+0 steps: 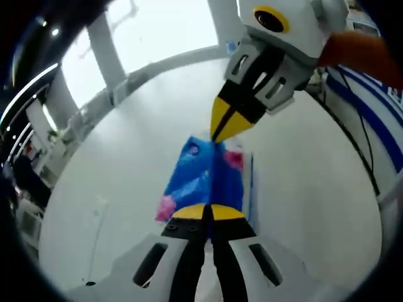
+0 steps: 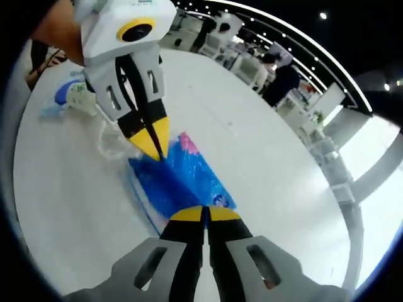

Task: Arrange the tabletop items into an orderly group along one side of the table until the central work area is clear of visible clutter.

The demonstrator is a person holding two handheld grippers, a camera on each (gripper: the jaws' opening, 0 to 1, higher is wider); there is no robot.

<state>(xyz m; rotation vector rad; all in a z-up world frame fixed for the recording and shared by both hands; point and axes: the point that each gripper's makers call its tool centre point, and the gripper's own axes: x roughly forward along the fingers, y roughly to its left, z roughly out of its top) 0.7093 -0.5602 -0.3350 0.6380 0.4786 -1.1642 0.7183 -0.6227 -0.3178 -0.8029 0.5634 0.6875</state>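
Blue packet [image 1: 208, 179] flat on the white tabletop [image 1: 126, 163], well in from any edge, pinched at both ends at once. In the left gripper view, left gripper [image 1: 208, 212] with tips closed together over the near short edge of the packet; right gripper [image 1: 228, 126] coming in from the top, tips likewise together on the far short edge. Same hold from the other side in the right gripper view: right gripper [image 2: 205, 214] clamped on the near end of the blue packet [image 2: 173, 179], left gripper [image 2: 151, 143] clamped on the far end. Long axis of the packet running straight from one gripper to the other, so neither nearer; any shift toward a side of the tabletop probably needing both hands travelling together, or one letting go first. Count: one blue packet with pink patches; one pale wrapped bundle with a blue mark [image 2: 69, 94] toward the far left edge of the tabletop [image 2: 283, 182]; a clear crumpled wrapper [image 2: 113, 141] just beside the packet, too faint to tell whether one piece or more; two grippers.
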